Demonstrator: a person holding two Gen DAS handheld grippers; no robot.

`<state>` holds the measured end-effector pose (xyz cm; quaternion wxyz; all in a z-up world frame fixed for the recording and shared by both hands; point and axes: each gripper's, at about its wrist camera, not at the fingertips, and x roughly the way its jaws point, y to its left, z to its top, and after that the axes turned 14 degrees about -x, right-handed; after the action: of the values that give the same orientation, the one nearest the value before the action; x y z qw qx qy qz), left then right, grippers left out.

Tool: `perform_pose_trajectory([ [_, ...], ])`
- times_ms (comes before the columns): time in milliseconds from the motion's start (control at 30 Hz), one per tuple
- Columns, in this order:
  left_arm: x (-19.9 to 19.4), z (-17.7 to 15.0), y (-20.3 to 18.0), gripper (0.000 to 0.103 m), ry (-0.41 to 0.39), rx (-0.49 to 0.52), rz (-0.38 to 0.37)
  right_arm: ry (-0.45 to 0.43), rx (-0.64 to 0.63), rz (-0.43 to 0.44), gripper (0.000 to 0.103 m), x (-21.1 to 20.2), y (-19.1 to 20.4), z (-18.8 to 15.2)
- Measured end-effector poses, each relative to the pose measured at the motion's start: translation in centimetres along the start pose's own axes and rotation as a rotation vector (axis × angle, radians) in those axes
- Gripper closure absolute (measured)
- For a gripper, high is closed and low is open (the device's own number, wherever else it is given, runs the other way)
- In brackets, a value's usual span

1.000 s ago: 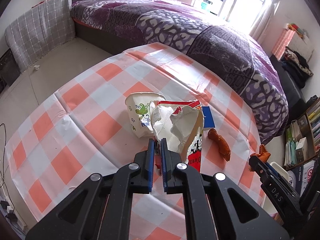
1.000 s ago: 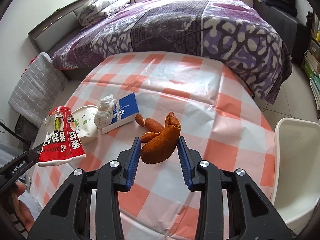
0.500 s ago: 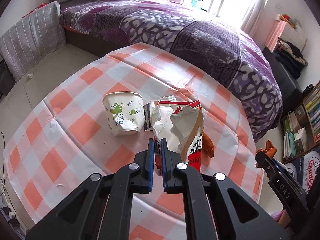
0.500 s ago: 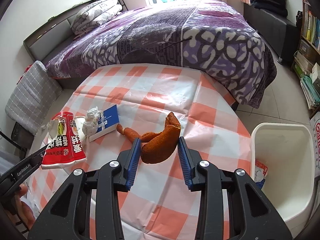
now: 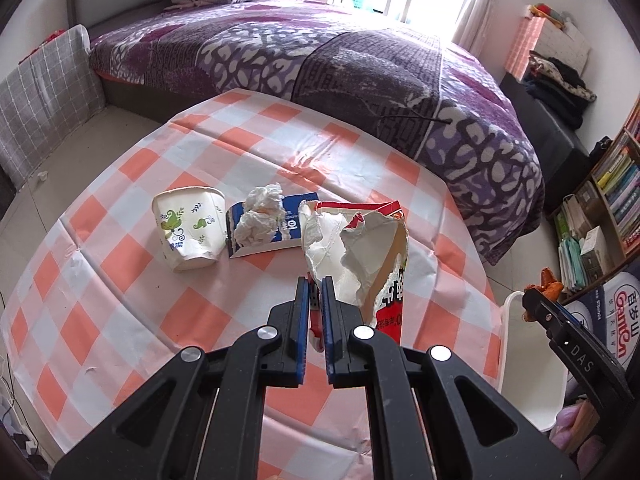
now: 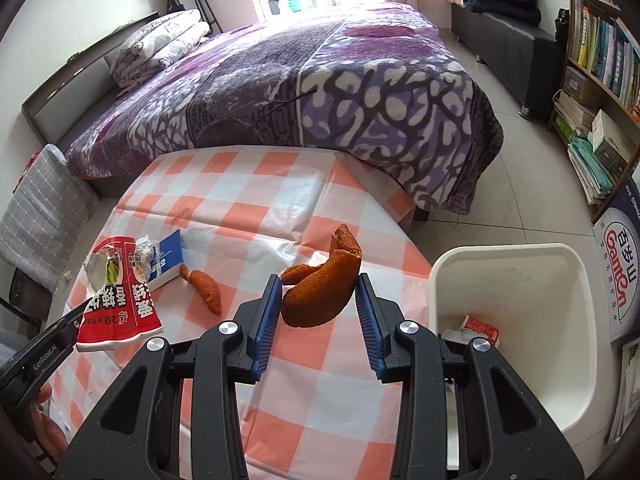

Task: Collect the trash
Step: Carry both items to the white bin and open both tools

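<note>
Ahead of me the bed (image 6: 320,92) with its purple patterned cover fills the far side of the room. In front of it is the tabletop (image 5: 280,148) under an orange-and-white checked cloth. By the tabletop's right edge, on the floor, stands the white bin (image 6: 560,320), with some crumpled wrappers at its bottom.

On my left gripper (image 5: 316,300) the fingers are pinched tight on the edge of the torn red snack bag (image 5: 360,256), which I hold above the cloth with its ripped white inside facing the camera. From the right wrist view that same bag (image 6: 120,300) hangs at the left side, clear of the tabletop.

My right gripper (image 6: 318,300) has its fingers closed partway on the large orange peel (image 6: 320,292), one blue pad on each side of it; the peel is lifted off the cloth, close to the bin's rim but not over the opening as far as I can tell.

On the tabletop lies a paper cup (image 5: 188,228) on its side. Just beside it is a blue box (image 5: 292,228) with a crumpled tissue (image 5: 260,216) resting on top. A smaller piece of orange peel (image 6: 204,292) lies near the box.
</note>
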<state>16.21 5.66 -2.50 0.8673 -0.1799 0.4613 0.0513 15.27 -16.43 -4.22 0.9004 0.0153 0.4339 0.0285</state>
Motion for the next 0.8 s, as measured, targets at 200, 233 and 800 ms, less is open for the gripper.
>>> perform_pose_trajectory([
  [200, -0.1, -1.0, -2.3, 0.096, 0.001, 0.044, -0.014, 0.014, 0.043, -0.05, 0.067, -0.5, -3.2, -0.5],
  [233, -0.1, -1.2, -2.7, 0.096, 0.001, 0.052, -0.016, 0.017, 0.054, -0.059, 0.067, -0.6, -4.0, -0.6],
  [800, 0.5, -5.1, -9.4, 0.096, 0.066, 0.155, -0.095, 0.051, 0.149, -0.203, 0.062, -2.9, -13.2, -3.0],
])
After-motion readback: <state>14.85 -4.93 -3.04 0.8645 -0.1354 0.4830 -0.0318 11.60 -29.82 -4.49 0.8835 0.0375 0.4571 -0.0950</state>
